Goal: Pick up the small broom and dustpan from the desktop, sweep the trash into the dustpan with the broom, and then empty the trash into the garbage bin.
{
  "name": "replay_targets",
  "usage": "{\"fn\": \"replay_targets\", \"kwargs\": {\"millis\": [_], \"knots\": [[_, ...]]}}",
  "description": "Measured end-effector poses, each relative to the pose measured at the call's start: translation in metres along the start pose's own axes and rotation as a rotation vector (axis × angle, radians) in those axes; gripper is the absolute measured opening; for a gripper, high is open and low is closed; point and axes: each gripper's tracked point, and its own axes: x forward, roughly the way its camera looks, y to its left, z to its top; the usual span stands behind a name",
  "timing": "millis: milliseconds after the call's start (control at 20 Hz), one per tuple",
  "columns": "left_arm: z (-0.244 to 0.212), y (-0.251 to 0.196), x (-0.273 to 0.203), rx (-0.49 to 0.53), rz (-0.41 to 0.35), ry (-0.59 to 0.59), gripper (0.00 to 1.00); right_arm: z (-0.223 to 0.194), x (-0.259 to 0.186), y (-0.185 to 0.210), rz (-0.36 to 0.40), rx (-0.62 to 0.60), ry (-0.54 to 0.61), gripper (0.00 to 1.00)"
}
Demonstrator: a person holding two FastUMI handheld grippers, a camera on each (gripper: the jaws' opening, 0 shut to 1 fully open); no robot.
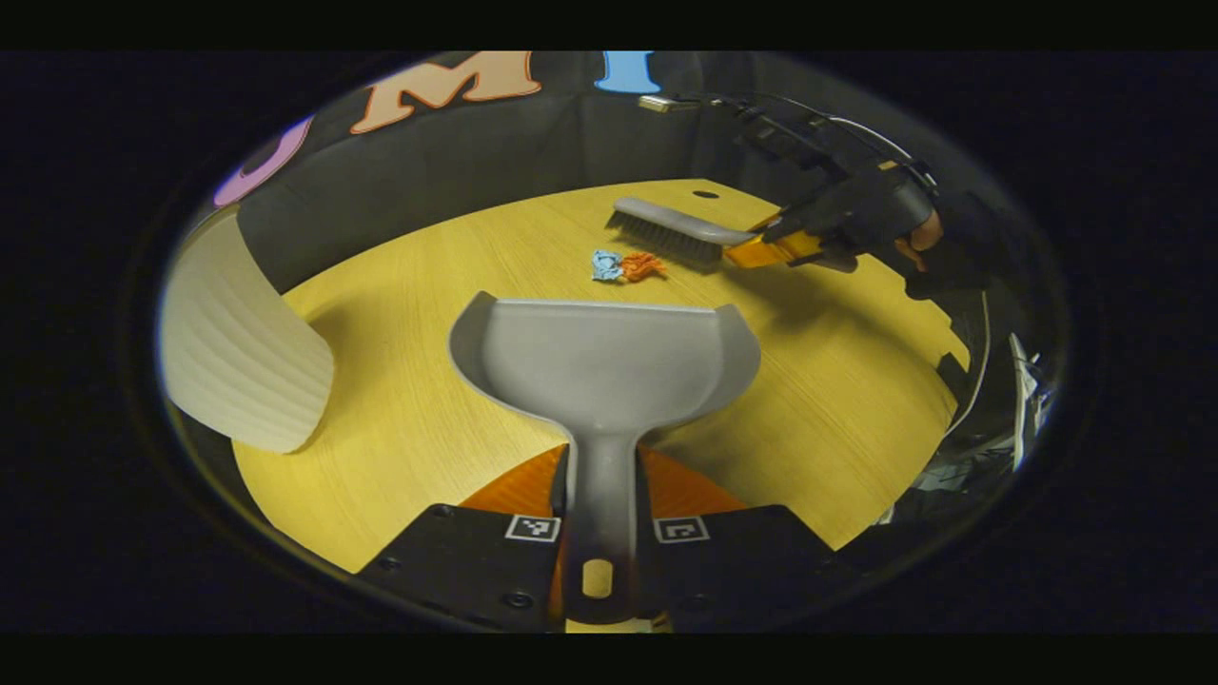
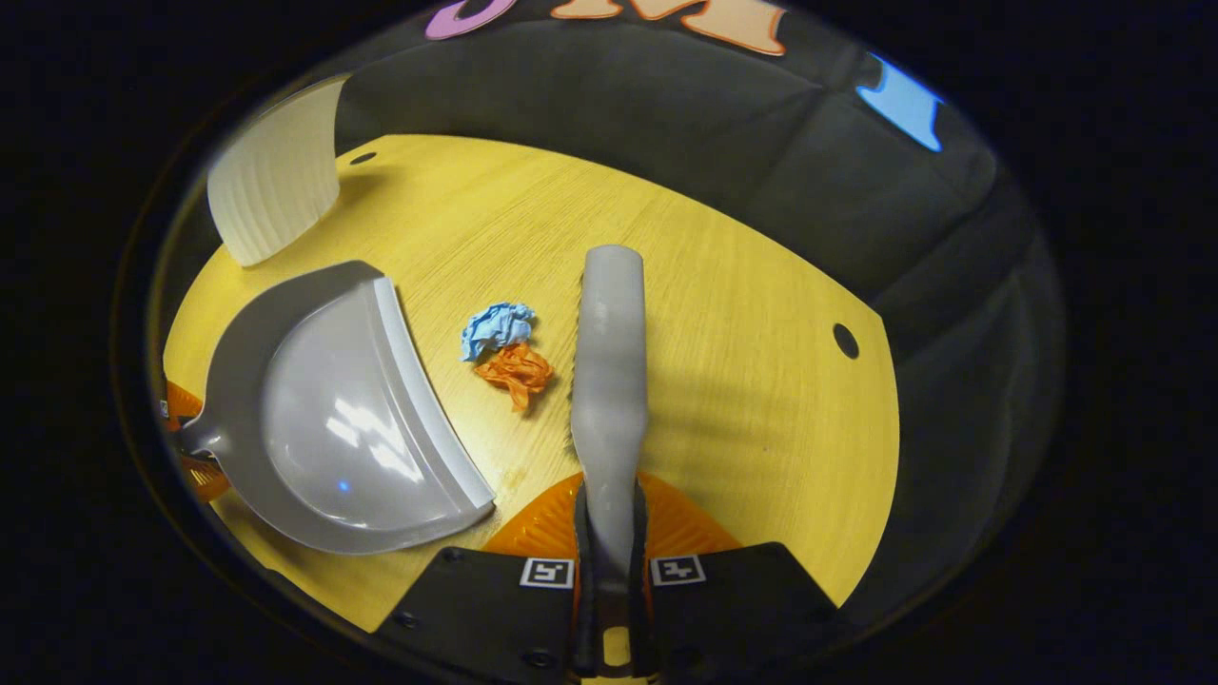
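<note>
Pickup is done, I judge: left gripper [image 1: 598, 495] jaws pinch the dustpan [image 1: 604, 357], right gripper [image 2: 609, 518] jaws the broom [image 2: 609, 371] beside unswept paper scraps [image 2: 504, 352]; sweeping and binning remain.

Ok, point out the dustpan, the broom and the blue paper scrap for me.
dustpan [image 1: 609, 366], left gripper view, on the middle of its scoop.
broom [image 2: 609, 362], right gripper view, on the back of its head.
blue scrap [image 2: 497, 328], right gripper view, on its crumpled middle.
</note>
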Motion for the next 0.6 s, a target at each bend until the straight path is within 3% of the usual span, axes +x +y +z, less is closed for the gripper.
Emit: {"fn": "replay_targets", "kwargs": {"millis": [200, 400, 600], "knots": [[0.0, -0.002, -0.003, -0.025, -0.021, 0.011, 0.24, 0.001, 0.0, 0.03, 0.094, -0.206, 0.011, 0.12], [-0.006, -0.002, 0.0, -0.026, -0.02, 0.023, 0.24, 0.007, -0.02, 0.049, 0.252, -0.37, -0.053, 0.15], [-0.008, -0.002, -0.001, -0.034, -0.016, 0.041, 0.24, 0.019, -0.043, 0.05, 0.423, -0.425, -0.036, 0.13]]}}
